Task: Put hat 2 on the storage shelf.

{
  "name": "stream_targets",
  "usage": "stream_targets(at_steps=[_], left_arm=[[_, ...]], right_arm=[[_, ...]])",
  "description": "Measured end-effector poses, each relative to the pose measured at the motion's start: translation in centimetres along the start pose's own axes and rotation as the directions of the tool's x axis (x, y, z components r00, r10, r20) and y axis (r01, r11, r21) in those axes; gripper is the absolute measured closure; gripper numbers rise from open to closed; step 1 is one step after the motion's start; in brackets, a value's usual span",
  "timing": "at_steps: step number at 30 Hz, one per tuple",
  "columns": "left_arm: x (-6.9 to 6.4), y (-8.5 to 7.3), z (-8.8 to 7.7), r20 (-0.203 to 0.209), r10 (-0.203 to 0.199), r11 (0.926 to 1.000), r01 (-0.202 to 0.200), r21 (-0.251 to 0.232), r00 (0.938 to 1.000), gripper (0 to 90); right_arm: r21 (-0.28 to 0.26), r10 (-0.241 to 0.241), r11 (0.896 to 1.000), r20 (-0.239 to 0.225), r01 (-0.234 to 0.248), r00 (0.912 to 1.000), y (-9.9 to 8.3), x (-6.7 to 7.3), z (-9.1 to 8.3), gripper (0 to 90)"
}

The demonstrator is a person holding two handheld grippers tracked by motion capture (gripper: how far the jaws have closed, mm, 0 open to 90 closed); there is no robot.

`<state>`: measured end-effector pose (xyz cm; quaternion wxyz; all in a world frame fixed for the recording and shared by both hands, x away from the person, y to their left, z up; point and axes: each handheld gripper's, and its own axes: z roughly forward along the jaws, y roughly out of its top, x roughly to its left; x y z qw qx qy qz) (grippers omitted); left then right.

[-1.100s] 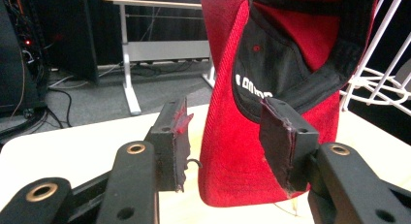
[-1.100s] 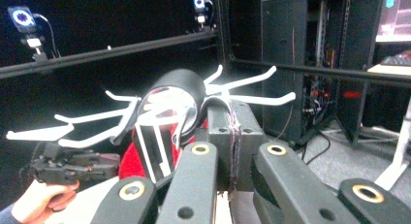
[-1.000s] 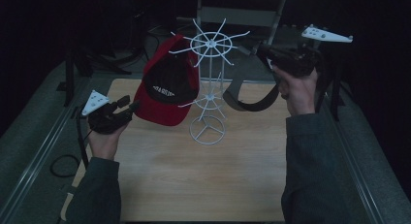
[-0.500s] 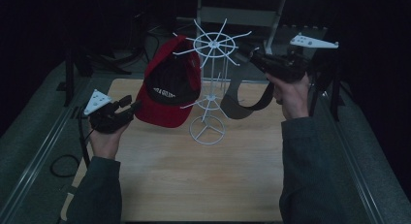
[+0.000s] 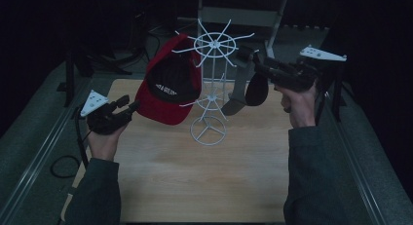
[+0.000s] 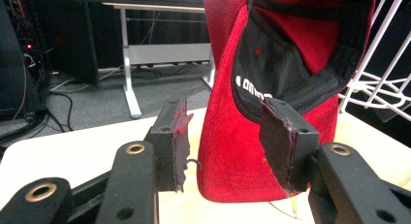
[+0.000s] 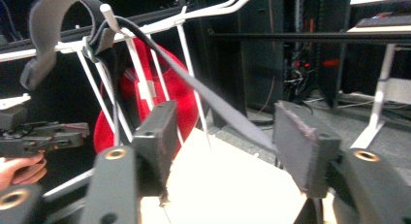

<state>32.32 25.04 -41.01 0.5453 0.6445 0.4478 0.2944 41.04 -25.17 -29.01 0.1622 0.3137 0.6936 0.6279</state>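
A white wire rack stands mid-table. A red cap with a black inside hangs from its left prongs. My left gripper is open just left of the cap's lower edge; in the left gripper view the red cap sits right behind the spread jaws of the left gripper. A dark grey cap hangs from a right-hand prong. My right gripper is open beside it. In the right gripper view the grey cap's strap is looped over a prong and slants down between the open jaws of the right gripper.
The wooden table has dark grey floor and rails along both sides. A desk frame and cables stand in the dark beyond the far edge. The left hand and its gripper appear far off in the right gripper view.
My right gripper has moved left toward the rack with the grey cap, whose strap now hangs over a prong. The left gripper has barely moved.
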Motion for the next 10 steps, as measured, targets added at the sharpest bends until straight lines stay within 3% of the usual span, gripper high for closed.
stream_targets(at_steps=[10], left_arm=[[-0.01,0.06,-0.07,-0.001,0.001,1.0,-0.001,-0.009,1.0,54.0]], right_arm=[[-0.025,0.02,1.0,0.057,-0.018,0.9982,-0.75,-1.04,-1.2,34.6]])
